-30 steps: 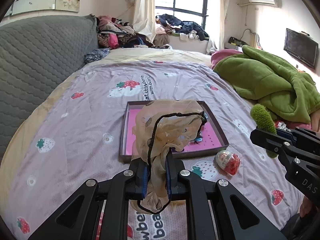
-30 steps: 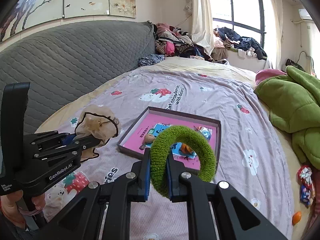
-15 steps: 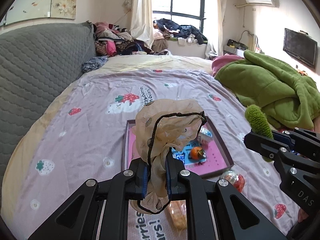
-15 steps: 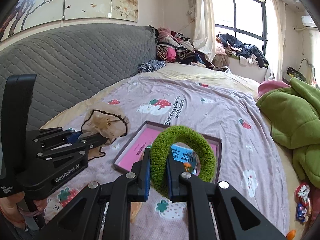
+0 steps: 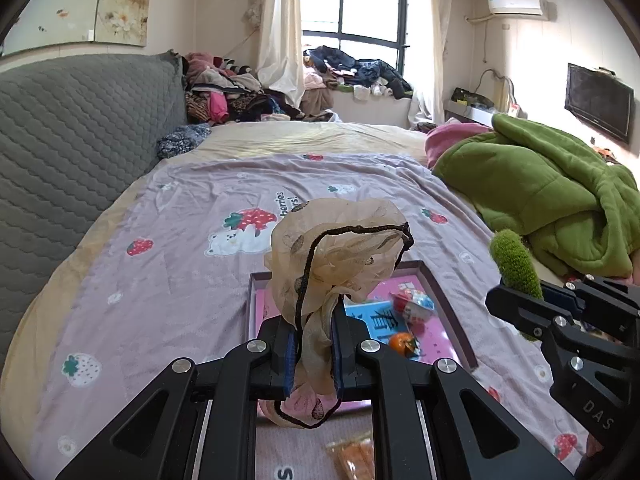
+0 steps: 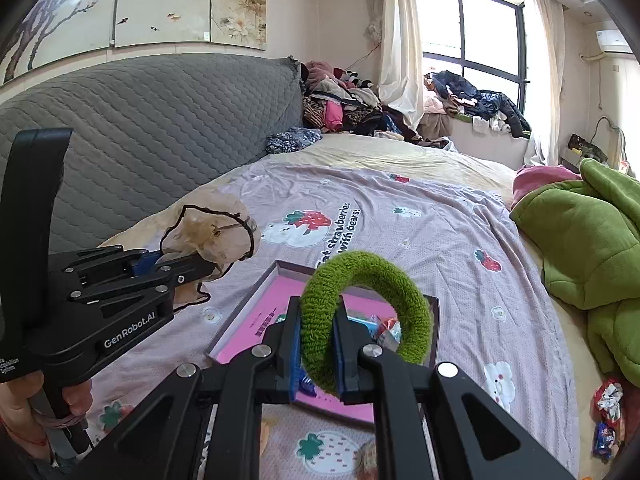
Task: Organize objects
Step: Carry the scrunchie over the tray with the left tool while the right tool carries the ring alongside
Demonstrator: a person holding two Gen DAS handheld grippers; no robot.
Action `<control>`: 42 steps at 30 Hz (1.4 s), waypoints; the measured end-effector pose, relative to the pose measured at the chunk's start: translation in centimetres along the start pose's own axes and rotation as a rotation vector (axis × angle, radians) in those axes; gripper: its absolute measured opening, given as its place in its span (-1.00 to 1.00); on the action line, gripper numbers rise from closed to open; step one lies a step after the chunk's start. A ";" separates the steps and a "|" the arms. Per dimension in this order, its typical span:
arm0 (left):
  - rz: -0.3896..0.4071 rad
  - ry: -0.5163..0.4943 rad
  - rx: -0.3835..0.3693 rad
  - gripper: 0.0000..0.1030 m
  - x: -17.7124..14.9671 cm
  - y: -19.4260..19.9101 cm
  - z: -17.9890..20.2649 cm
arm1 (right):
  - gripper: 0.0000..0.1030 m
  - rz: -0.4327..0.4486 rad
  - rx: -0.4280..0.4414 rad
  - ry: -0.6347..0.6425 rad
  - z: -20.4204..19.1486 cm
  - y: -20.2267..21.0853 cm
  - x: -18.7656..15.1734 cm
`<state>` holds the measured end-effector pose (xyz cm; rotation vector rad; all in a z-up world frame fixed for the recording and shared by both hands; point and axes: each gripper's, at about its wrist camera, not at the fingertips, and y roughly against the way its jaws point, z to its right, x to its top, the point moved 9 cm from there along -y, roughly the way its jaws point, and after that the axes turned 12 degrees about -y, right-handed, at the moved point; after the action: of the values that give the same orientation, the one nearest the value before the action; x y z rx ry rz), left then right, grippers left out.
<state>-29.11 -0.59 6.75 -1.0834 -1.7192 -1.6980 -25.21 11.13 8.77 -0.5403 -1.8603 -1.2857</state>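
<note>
Bare bedspread (image 5: pixel 180 280) lies open left of the tray (image 5: pixel 452 312); the green quilt (image 5: pixel 552 200) blocks the right side.

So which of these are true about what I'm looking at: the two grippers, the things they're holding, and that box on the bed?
1. The left gripper is clamped on a beige sheer scrunchie. True.
2. The right gripper is empty. False: it is shut on a green fuzzy scrunchie.
3. The pink-lined tray lies on the bed sheet printed with strawberries. True.
4. The tray holds nothing. False: a small orange fruit, a wrapped toy egg and a blue card lie in it.
5. The green blanket covers the tray. False: it is heaped at the bed's side, apart from the tray.
</note>
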 end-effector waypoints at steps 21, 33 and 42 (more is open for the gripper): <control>-0.083 0.022 -0.016 -0.73 -3.5 -10.8 -0.5 | -0.74 -0.047 -0.015 -0.030 2.0 -7.7 -1.9; -0.123 -0.016 -0.023 -0.73 -6.4 -15.7 -0.5 | -0.74 -0.110 -0.027 -0.044 2.9 -13.1 -4.9; -0.168 0.016 -0.050 -0.73 -7.7 -17.4 -0.8 | -0.74 -0.143 -0.052 -0.021 2.9 -15.3 -6.6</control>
<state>-38.81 -1.34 -9.59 -0.9674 -1.8111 -1.8549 -33.32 8.38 -5.81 -0.4558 -1.9160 -1.4303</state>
